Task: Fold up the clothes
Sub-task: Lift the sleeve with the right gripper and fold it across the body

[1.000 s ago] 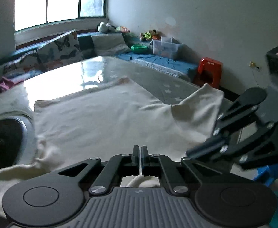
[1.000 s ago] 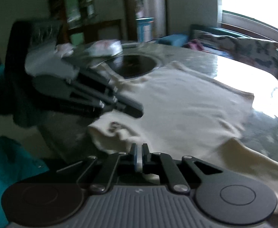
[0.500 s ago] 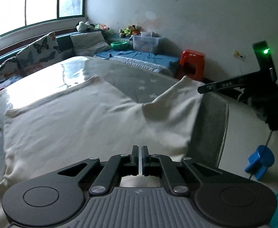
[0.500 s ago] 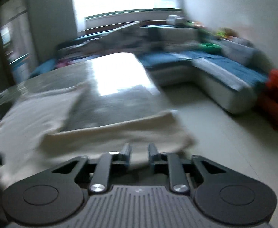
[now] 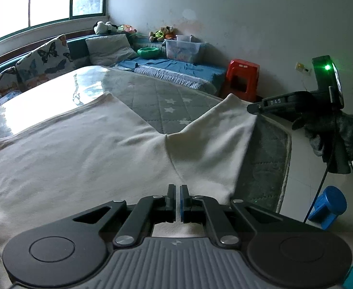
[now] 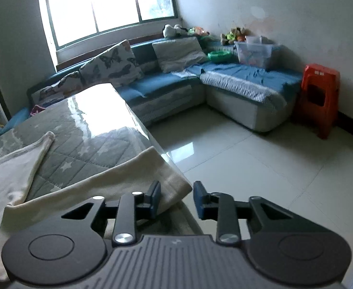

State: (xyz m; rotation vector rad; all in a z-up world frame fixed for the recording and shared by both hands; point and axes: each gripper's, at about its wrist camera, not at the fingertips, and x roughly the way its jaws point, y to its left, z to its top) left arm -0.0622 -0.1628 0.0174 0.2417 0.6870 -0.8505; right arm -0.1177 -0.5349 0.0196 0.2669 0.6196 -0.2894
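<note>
**Cream shirt spread on the table, one claw shut, one spread**

A cream shirt (image 5: pixel 84 149) lies flat across a table (image 5: pixel 166 96) covered with a grey star-patterned quilt under a glossy sheet. Its sleeve (image 5: pixel 215 142) reaches toward the table's edge. The left gripper (image 5: pixel 178 200) sits low over the shirt near the armpit seam, its jaws pressed nearly together; whether any cloth is caught between them cannot be told. The right gripper (image 6: pixel 176 197) hovers at the sleeve's end by the table corner, jaws spread apart, the left finger (image 6: pixel 153 198) over the cuff. Beyond stand a blue sofa (image 6: pixel 243 79) and a red stool (image 6: pixel 318 96).
</note>
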